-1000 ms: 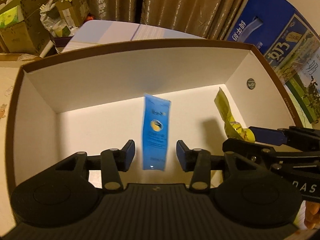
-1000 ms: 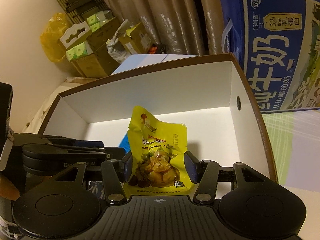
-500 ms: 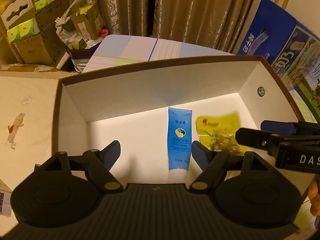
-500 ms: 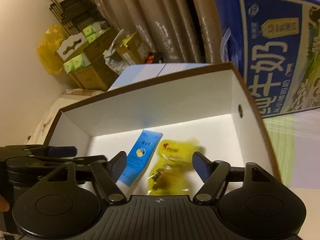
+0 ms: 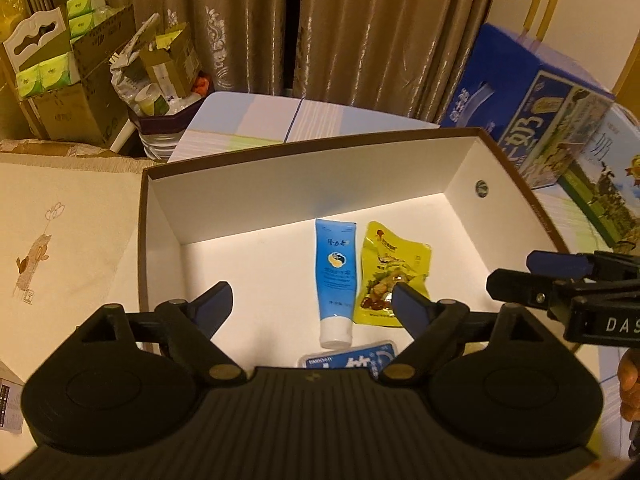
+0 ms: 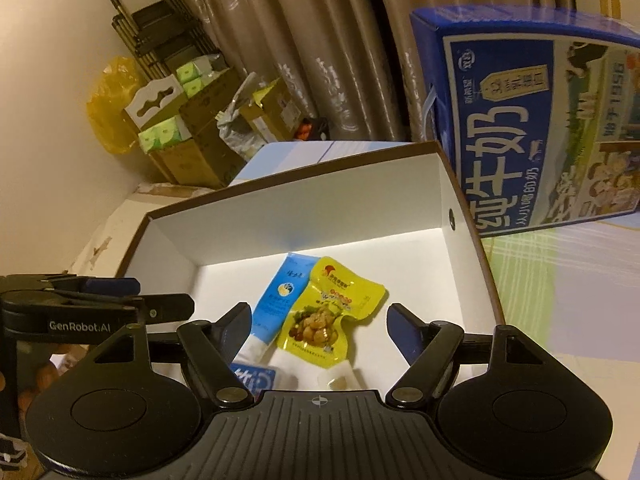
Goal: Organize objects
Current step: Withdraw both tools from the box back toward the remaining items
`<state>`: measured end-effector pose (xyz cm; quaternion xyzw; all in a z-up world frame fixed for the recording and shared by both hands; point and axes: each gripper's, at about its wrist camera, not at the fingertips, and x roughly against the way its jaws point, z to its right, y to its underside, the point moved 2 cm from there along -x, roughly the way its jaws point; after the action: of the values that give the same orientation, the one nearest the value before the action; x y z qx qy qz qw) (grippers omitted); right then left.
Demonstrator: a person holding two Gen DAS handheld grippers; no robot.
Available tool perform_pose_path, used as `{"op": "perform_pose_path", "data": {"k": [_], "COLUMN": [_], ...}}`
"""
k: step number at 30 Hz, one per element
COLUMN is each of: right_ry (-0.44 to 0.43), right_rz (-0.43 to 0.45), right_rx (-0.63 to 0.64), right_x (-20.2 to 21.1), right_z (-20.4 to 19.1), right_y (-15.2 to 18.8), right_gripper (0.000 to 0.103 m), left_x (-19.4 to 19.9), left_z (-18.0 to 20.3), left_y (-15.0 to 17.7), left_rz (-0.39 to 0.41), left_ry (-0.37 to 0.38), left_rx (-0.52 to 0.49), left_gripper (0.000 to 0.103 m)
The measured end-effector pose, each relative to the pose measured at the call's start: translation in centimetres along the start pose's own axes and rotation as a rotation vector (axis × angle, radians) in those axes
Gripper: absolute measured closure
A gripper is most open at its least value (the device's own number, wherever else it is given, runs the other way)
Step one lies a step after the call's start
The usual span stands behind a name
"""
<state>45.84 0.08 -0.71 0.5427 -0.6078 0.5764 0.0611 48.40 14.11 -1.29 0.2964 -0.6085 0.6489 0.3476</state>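
Left gripper [image 5: 312, 306] spread wide, empty; right gripper [image 6: 318, 322] same. Blue tube [image 5: 335, 276] and yellow snack pouch [image 5: 390, 276] flat inside box [image 5: 280, 184], just ahead of fingertips, side by side. Blue pack [image 5: 348, 358] under left gripper. Likely more items left; unseen.

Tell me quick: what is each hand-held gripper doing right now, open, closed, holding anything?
Left hand-held gripper: open, holding nothing, above the blue tube.
Right hand-held gripper: open, holding nothing, above the yellow snack pouch.
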Motion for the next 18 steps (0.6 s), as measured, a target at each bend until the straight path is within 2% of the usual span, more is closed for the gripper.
{"op": "perform_pose_path", "data": {"k": [18], "right_ry": [-0.021], "right_rz": [0.082], "right_rx": [0.02], "right_x": [7.7], "right_z": [-2.1], "right_y": [3.3], "right_gripper": [0.031], "left_x": [7.5], "left_z": [1.6], "left_y": [4.2], "left_rz": [0.044], "left_ry": [0.042], "left_rx": [0.003], "left_gripper": [0.018]}}
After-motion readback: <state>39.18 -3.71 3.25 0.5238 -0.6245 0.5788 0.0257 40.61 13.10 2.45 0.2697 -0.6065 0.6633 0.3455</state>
